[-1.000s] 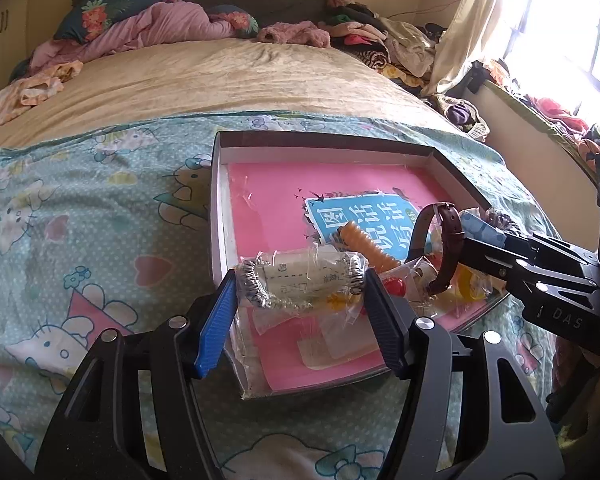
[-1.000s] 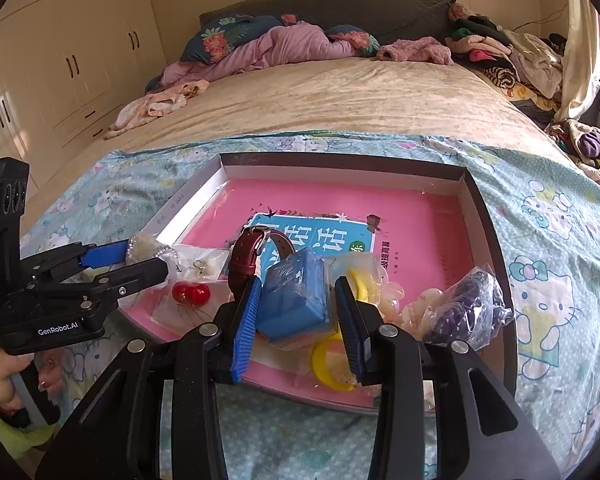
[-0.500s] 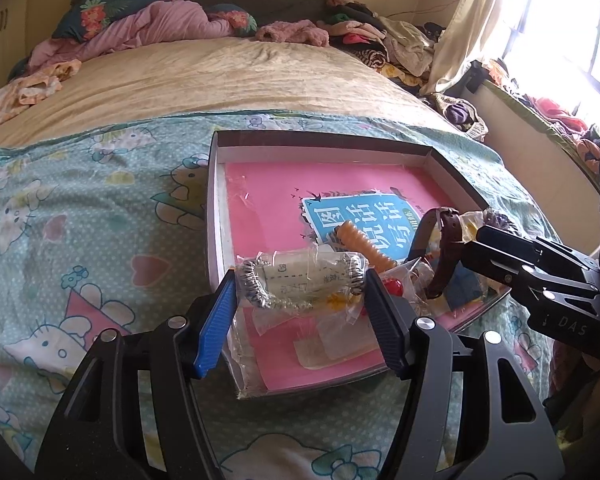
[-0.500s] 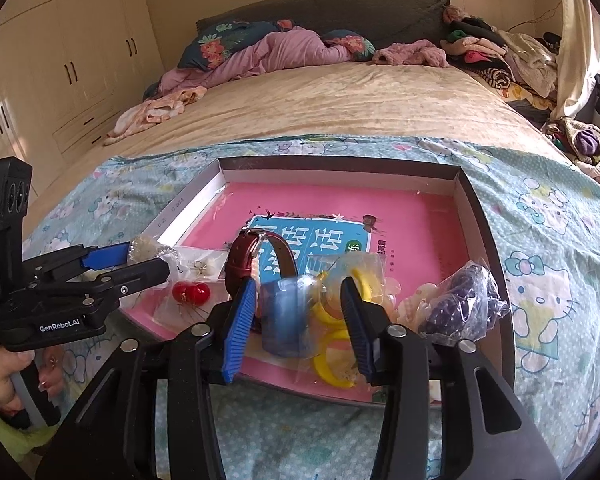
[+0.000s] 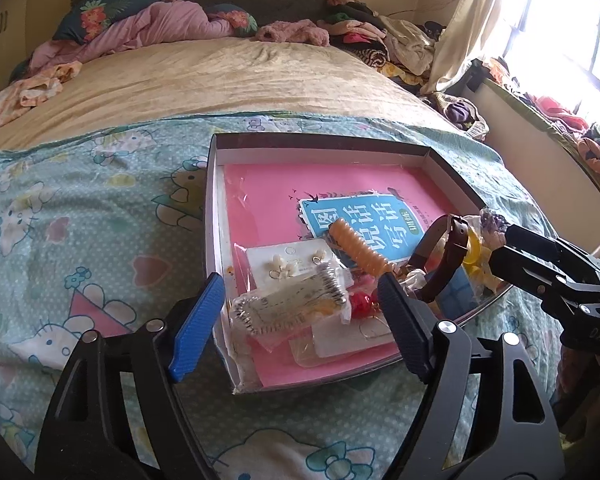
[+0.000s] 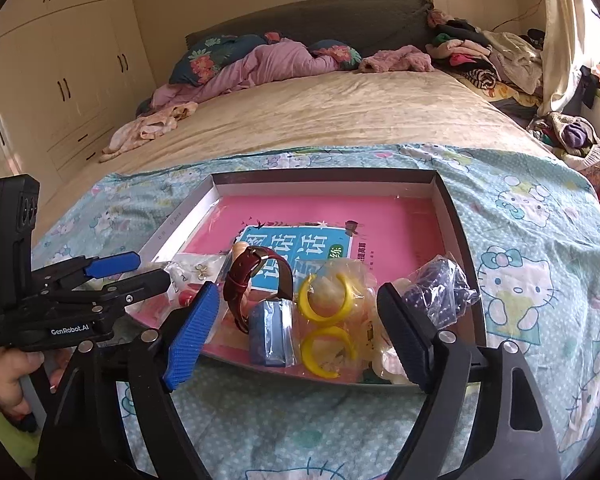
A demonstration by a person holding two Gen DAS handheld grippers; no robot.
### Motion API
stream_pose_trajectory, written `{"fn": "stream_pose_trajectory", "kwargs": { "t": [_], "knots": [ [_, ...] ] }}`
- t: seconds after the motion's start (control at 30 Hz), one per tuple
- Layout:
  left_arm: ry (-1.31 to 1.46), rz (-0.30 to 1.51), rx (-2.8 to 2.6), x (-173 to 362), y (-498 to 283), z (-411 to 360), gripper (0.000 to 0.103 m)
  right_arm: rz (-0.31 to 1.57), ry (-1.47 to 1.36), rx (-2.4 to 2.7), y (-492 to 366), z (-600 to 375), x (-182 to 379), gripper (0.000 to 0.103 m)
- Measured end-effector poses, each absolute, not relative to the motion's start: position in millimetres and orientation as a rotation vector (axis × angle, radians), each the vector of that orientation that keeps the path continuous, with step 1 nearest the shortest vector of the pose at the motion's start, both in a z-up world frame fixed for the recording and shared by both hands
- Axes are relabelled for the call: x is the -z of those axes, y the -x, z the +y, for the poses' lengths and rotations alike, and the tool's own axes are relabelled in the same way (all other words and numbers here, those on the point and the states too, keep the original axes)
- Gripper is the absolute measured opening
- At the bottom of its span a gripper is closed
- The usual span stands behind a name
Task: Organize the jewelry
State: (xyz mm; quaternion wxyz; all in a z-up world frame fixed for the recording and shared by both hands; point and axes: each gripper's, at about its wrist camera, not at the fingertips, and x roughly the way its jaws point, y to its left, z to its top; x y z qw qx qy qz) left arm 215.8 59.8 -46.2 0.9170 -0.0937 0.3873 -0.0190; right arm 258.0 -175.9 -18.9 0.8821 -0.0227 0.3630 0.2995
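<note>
We work over a shallow box lying on the Hello Kitty bedspread at the foot of a bed. The box's low walls bound all four sides. A pink booklet lines the floor; its far half is bare and offers the only open room inside. The bedspread to the left of the box in the left wrist view is unobstructed.

Our left gripper hovers over the near left corner of the box. Its jaws are opening, and the bagged silver chain bracelet sits tilted between them, with a visible gap at each pad. Behind it lie an earring card and an orange spiral hair tie; red beads sit just to the right.

Our right gripper hovers over the near edge of the box. Its jaws are opening, and no pad presses on anything. Between them rest a small blue packet and a bag of yellow hoop earrings, both lying on the box floor. A brown leather strap watch stands arched just left of the packet. A bag of dark purple beads lies against the right wall.

Jewelry crowds the whole near strip. The two grippers flank it, well apart from each other.
</note>
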Motion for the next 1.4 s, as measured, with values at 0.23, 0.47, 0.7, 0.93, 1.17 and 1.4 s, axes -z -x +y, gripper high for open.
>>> {"fn": "stream_pose_trajectory", "kwargs": {
  "t": [0.23,0.47,0.7,0.93,1.17,1.4],
  "knots": [
    [0.184,0.791,0.022,38.4,-212.9,60.5,0.085,0.739,0.035,-0.602,-252.2,-184.4,13.2,0.09],
    [0.182,0.781,0.003,30.0,-207.4,60.3,0.093,0.732,0.01,-0.587,-247.1,-195.2,6.3,0.094],
    [0.188,0.763,0.017,15.1,-196.7,56.4,0.093,0.708,0.001,-0.583,-233.6,-205.2,-7.7,0.097],
    [0.184,0.714,0.015,-4.6,-173.5,49.0,0.093,0.663,0.013,-0.587,-206.4,-216.8,-27.0,0.098],
    [0.183,0.703,0.033,-10.5,-145.6,28.5,0.093,0.627,0.013,-0.589,-171.9,-232.5,-38.6,0.098],
    [0.17,0.714,0.027,0.2,-116.1,9.8,0.093,0.62,0.023,-0.574,-137.4,-247.9,-38.1,0.099]
  ]
}}
